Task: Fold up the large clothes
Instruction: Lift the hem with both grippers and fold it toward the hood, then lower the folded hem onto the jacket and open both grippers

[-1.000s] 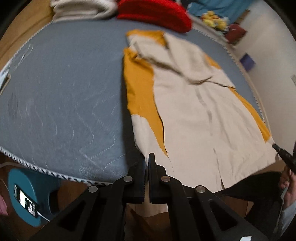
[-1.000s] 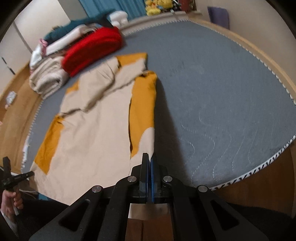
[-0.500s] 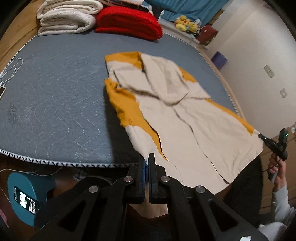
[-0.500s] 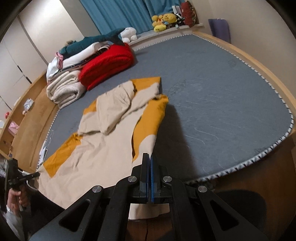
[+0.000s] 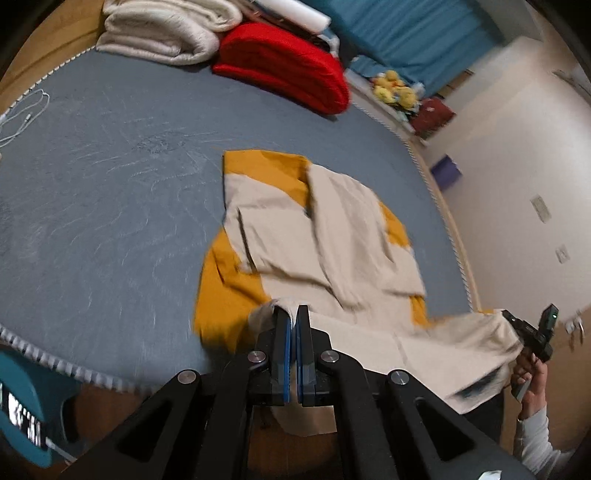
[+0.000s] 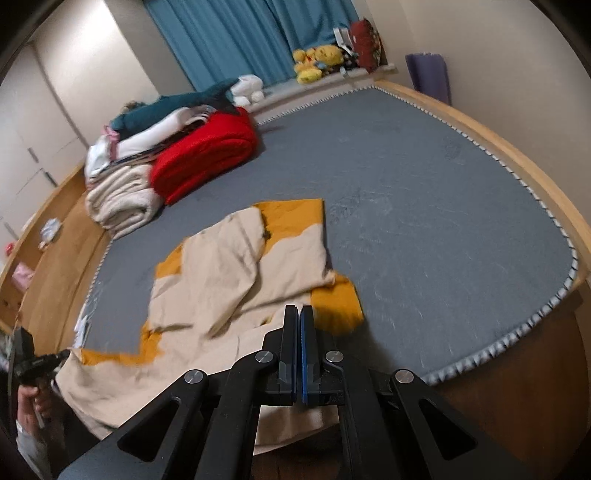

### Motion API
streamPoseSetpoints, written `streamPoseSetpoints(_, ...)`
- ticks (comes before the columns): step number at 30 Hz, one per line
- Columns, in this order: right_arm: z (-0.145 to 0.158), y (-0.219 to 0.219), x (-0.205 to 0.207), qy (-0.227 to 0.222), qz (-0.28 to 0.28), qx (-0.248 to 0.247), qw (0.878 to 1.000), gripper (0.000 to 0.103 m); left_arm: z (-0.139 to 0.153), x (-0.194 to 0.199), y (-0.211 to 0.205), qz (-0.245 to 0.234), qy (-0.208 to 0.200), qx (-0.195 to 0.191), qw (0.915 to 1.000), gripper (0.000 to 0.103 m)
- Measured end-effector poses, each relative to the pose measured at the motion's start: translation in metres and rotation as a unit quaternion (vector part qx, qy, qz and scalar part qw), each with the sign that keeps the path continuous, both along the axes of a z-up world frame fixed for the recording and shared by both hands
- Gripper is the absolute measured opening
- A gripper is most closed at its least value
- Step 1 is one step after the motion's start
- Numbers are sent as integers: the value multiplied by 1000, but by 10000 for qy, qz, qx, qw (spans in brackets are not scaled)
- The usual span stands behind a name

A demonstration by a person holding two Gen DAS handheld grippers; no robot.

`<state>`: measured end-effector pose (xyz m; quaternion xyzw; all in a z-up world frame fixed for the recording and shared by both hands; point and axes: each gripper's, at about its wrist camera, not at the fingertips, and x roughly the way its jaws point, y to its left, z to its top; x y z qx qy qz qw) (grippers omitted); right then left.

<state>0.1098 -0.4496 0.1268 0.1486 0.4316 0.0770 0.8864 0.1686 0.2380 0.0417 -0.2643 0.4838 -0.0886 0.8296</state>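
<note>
A beige and mustard garment [image 5: 332,236] lies on the grey mattress [image 5: 110,192], collar end far from me. Its near hem is lifted off the bed and stretched between both grippers. My left gripper [image 5: 295,314] is shut on one hem corner, with cloth bunched at its tip and hanging below it. My right gripper [image 6: 299,314] is shut on the other corner of the garment [image 6: 221,273], cloth drooping under its fingers. Each view shows the other gripper at its edge, held in a hand: the right gripper [image 5: 532,332] and the left gripper [image 6: 33,363].
A red folded blanket [image 5: 284,66] and cream blankets [image 5: 166,33] are stacked at the far end of the mattress. Plush toys [image 6: 317,61] sit by the blue curtain [image 6: 236,33]. A white cable [image 5: 26,114] lies at the left edge. The wooden bed frame [image 6: 517,155] rims the mattress.
Both grippers have risen and moved toward the collar end, lifting the hem off the mattress edge. The lower part of the garment now sags over the rest.
</note>
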Motion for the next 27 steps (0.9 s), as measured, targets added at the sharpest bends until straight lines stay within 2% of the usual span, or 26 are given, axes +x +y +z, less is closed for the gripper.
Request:
streamPoseSetpoints(4,-40,19,100,65,40,-229,9997,1,-43,73,9,251,279,-62,9993,1)
streamPoseSetpoints(7,-67,27,163,227,-2,-260,9994,1,-76,124,12,338,510,153,9980,1)
streamPoseSetpoints(11,-112,47,237,485,6,-466,9977,1,-110,154,19,465,695,50,9965,1)
streamPoseSetpoints(14,-148,53,259,798,-127,-474,9956,2,-127,157,23,454,941,-19,9945,7)
streamPoseSetpoints(16,-162,55,268,976,-141,-598,9933,2,-128,157,31,600,950,-257,9933,8)
streamPoseSetpoints(18,-164,50,275,997,-266,-505,9934,8,-120,153,37,681,828,-502,9930,13)
streamPoseSetpoints(22,-153,32,270,745,-646,-380,9944,15,-100,133,46,904,417,-316,9945,25)
streamPoseSetpoints(24,-150,21,262,626,-805,-215,9946,32,-93,120,53,1045,223,-397,9935,31)
streamPoseSetpoints(27,-155,19,254,683,-764,-186,9946,43,-95,109,52,1072,244,-217,9937,41)
